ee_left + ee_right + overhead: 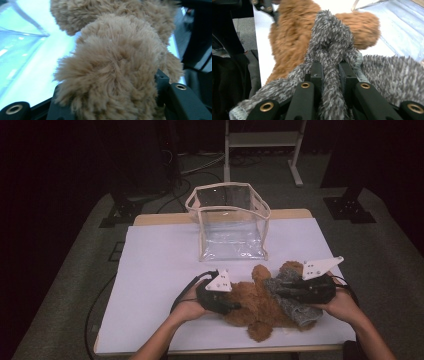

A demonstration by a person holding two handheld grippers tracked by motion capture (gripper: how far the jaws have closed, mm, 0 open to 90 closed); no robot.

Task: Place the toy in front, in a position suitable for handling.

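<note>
1. The left tongs (110,100) pinch a brown furry limb of the plush bear (252,305); the right tongs (331,75) are pressed together on a fold of the grey knitted garment (292,302) draped over it.
2. The bear lies at the lower middle of the high view, on the white surface (160,265), between the two hands.
3. To do this step well, I would hold the limb steady on the left and work the grey fabric along with the right, keeping the pull gentle so the knit does not slip.
4. The clear bag (230,220) stands apart above; open room lies to the left, the surface's near edge close below.
</note>
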